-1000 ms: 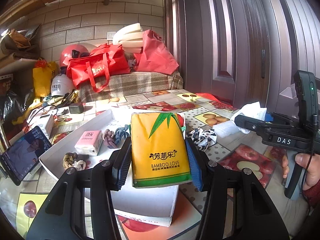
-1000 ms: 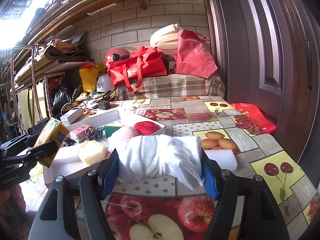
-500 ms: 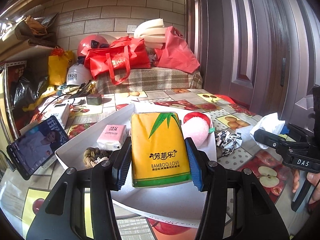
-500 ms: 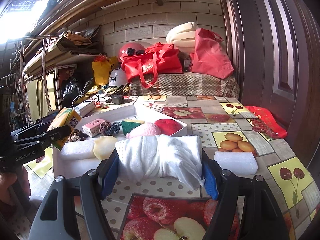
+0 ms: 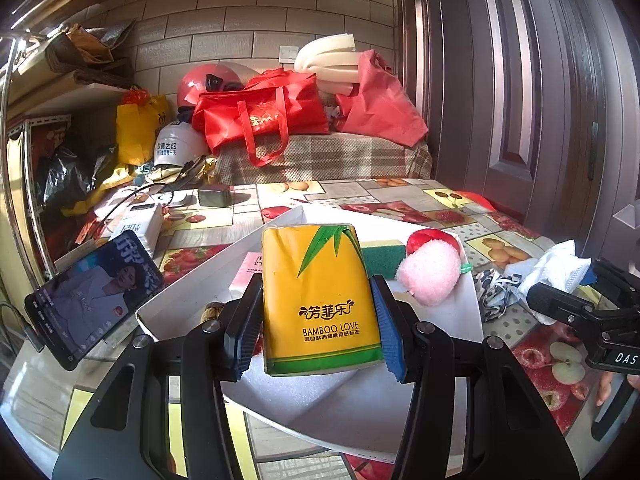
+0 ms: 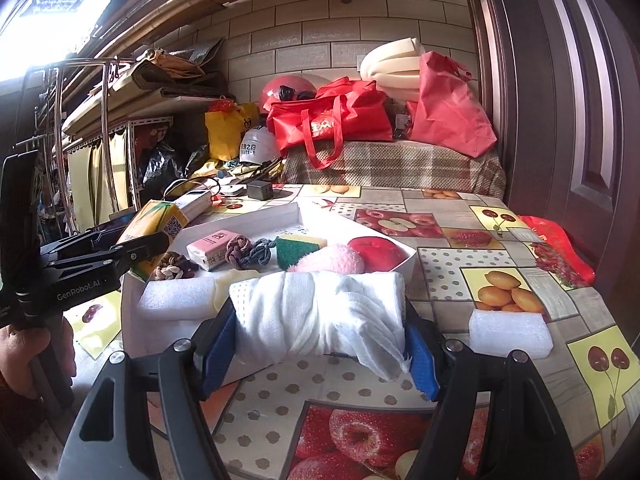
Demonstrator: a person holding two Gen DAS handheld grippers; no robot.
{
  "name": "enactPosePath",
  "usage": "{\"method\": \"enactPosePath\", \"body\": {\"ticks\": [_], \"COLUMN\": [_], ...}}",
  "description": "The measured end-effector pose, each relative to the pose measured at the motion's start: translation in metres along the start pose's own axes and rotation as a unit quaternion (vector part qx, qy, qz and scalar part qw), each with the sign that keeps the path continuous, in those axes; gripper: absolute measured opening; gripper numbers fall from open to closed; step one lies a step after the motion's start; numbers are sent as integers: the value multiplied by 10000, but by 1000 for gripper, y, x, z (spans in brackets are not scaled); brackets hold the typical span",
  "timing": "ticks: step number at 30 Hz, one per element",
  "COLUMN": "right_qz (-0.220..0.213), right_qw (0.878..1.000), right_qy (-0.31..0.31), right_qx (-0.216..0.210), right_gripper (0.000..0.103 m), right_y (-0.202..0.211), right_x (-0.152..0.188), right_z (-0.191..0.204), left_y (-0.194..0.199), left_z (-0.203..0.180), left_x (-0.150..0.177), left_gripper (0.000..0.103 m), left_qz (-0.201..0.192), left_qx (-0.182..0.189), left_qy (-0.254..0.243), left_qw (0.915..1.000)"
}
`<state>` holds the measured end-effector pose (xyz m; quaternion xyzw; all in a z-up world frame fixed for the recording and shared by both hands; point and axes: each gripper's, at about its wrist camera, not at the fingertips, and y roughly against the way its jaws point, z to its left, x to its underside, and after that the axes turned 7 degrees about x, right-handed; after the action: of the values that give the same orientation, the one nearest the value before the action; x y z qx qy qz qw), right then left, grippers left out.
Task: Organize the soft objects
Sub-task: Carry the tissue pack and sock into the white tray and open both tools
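My left gripper (image 5: 316, 320) is shut on a yellow tissue pack (image 5: 320, 280), held upright over the near part of the white tray (image 5: 472, 312). My right gripper (image 6: 320, 344) holds a rolled white cloth (image 6: 316, 312) crosswise just in front of the tray's near rim (image 6: 408, 260). Its jaws are opening, but both pads still touch the roll's ends. In the tray lie a pink tissue pack (image 6: 212, 246), knotted ropes (image 6: 248, 252), a green sponge (image 6: 294, 250), a pink pompom (image 6: 332, 260), a red soft item (image 6: 378, 254) and a white foam block (image 6: 176, 300).
A phone (image 5: 92, 296) leans at the tray's left. On the fruit-print tablecloth lie another white foam block (image 6: 508, 334) and a black-and-white patterned cloth (image 5: 496, 288). Red bags (image 6: 332, 120), helmets and chargers crowd the far end. A door stands on the right.
Both grippers have swung leftward with their loads, so the tray sits more centrally ahead of each. The phone appears larger in the left wrist view. Both grips look unchanged.
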<state>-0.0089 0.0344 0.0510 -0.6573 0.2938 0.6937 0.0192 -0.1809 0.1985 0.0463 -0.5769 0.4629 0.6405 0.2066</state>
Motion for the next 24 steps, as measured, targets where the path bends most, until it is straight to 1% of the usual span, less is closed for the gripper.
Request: {"method": "enactPosePath", "body": {"ticks": [6, 10, 14, 21, 24], "right_qz": [65, 102, 147, 217, 240], "right_qw": [9998, 9994, 9990, 9989, 9988], "right_qy": [-21, 34, 27, -61, -111], "right_qx": [-181, -317, -410, -423, -411], "right_gripper": [74, 74, 74, 74, 74], "right_y": [-13, -23, -38, -65, -75], "right_x": [-4, -8, -14, -25, -29], "right_z": [10, 22, 30, 40, 42], "left_y": [-13, -21, -29, -43, -48], "left_z": [16, 14, 14, 32, 35], "left_x": [-3, -6, -10, -17, -18], "left_gripper": [51, 51, 51, 51, 51], "left_qz": [123, 145, 106, 139, 145], "left_qx": [-141, -188, -317, -441, -487], "left_qy": [169, 48, -102, 140, 167], "left_qw": [9997, 9997, 9994, 9988, 9986]}}
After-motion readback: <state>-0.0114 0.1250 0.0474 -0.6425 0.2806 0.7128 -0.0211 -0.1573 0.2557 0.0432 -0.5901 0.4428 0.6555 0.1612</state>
